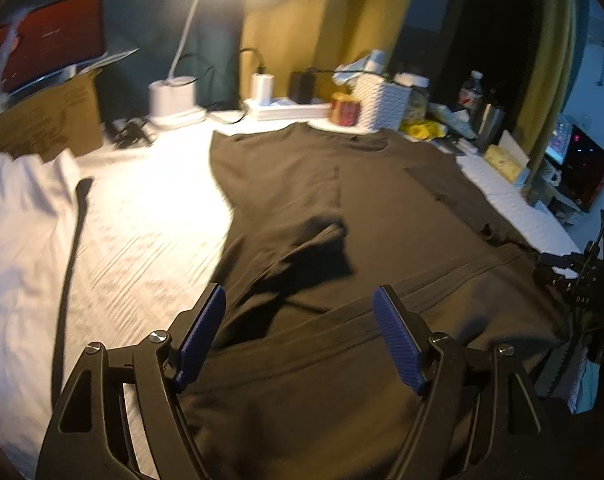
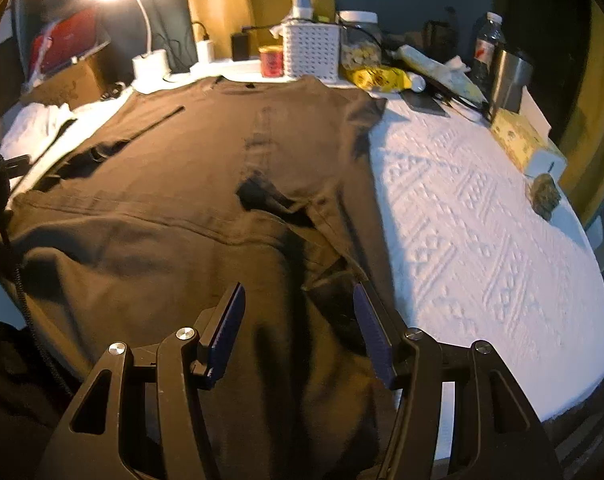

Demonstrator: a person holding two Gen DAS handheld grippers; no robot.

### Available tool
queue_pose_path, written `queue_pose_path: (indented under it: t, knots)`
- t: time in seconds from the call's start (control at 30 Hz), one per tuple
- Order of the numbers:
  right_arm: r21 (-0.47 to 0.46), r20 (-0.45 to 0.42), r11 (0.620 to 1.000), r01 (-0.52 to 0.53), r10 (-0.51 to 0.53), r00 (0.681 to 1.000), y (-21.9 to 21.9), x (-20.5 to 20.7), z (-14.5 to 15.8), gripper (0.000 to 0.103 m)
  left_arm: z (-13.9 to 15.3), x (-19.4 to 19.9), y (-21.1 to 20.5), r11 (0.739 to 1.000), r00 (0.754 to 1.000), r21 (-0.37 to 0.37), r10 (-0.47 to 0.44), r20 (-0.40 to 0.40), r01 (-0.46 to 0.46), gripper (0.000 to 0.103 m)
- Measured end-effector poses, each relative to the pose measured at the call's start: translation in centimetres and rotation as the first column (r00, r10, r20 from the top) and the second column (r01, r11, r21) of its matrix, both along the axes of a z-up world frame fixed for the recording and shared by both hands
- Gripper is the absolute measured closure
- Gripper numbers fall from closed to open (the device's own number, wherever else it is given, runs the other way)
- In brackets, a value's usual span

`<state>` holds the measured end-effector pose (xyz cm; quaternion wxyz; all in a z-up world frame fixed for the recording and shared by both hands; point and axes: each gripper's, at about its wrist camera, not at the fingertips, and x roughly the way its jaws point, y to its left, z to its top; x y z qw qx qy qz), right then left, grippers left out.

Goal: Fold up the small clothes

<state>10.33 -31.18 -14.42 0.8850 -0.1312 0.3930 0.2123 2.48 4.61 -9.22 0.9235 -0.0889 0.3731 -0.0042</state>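
A dark brown T-shirt (image 1: 341,200) lies spread flat on the white textured table cover (image 1: 150,208), its collar at the far end. It also shows in the right wrist view (image 2: 190,168). My left gripper (image 1: 300,300) is open and empty, hovering over the shirt's near left hem area. My right gripper (image 2: 300,300) is open and empty, hovering over the shirt's near right edge, where the cloth is wrinkled and hangs toward the table's front.
A white garment (image 1: 18,216) lies at the left. A cardboard box (image 1: 50,120), a lit desk lamp (image 1: 174,96), a white basket (image 2: 310,51), a red tin (image 2: 271,61), bottles and a tissue box (image 2: 521,140) line the far and right edges. The cover (image 2: 481,240) lies bare right of the shirt.
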Motion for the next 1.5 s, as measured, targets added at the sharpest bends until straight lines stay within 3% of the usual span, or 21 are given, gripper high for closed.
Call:
queue_pose_path:
  t: [0.17, 0.23, 0.4, 0.5, 0.63, 0.67, 0.8, 0.9, 0.93, 1.03, 1.2, 1.5]
  knots:
    - [-0.024, -0.003, 1.0, 0.012, -0.012, 1.0, -0.6, 1.0, -1.0, 0.044, -1.0, -1.5, 1.4, 0.999, 0.998, 0.029, 0.038, -0.041, -0.037, 0.027]
    - [-0.025, 0.008, 1.0, -0.004, 0.004, 1.0, -0.4, 1.1, -1.2, 0.052, -1.3, -2.2, 1.9, 0.997, 0.997, 0.05, 0.057, -0.047, -0.055, 0.027]
    - [-0.024, 0.02, 0.999, -0.035, 0.036, 0.999, 0.2, 0.9, -1.1, 0.091, -2.3, -3.8, 3.5, 0.992, 0.992, 0.076, 0.11, -0.064, -0.105, 0.027]
    - [-0.036, 0.032, 0.999, -0.038, 0.04, 0.999, 0.6, 0.7, -0.8, 0.097, -2.6, -4.3, 4.0, 0.99, 0.99, 0.087, 0.119, -0.07, -0.113, 0.027]
    - [-0.021, 0.057, 0.999, -0.05, 0.051, 0.997, 0.8, -0.3, 0.5, 0.097, -3.0, -4.7, 4.5, 0.99, 0.991, 0.082, 0.117, -0.068, -0.111, 0.029]
    - [-0.013, 0.066, 0.999, -0.052, 0.052, 0.996, 0.8, -0.6, 1.0, 0.097, -3.2, -4.7, 4.6, 0.991, 0.991, 0.075, 0.114, -0.074, -0.108, 0.036]
    - [0.016, 0.106, 0.998, -0.058, 0.056, 0.993, 0.7, -1.5, 3.0, 0.097, -4.2, -4.4, 4.5, 0.993, 0.99, 0.058, 0.105, -0.096, -0.1, 0.043]
    - [0.032, 0.133, 0.998, -0.059, 0.054, 0.99, 0.5, -2.1, 4.4, 0.097, -4.1, -4.7, 4.2, 0.994, 0.992, 0.065, 0.09, -0.088, -0.085, 0.071]
    - [0.037, 0.143, 0.998, -0.057, 0.051, 0.988, 0.4, -2.3, 4.8, 0.097, -4.0, -4.7, 4.1, 0.996, 0.993, 0.056, 0.078, -0.091, -0.073, 0.086]
    - [0.05, 0.161, 0.998, -0.047, 0.039, 0.986, 0.0, -2.4, 5.5, 0.097, -3.1, -5.4, 3.3, 0.993, 0.996, 0.099, 0.071, -0.051, -0.066, 0.096]
    - [0.061, 0.176, 0.998, -0.013, 0.002, 0.984, -0.8, -2.4, 6.3, 0.097, -1.0, -6.5, 2.6, 0.993, 0.998, 0.103, 0.061, 0.028, -0.063, 0.096]
    - [0.077, 0.217, 0.997, 0.011, -0.027, 0.976, -1.5, -3.2, 7.8, 0.098, -0.2, -7.7, 2.5, 0.992, 0.998, 0.115, 0.054, 0.031, -0.057, 0.096]
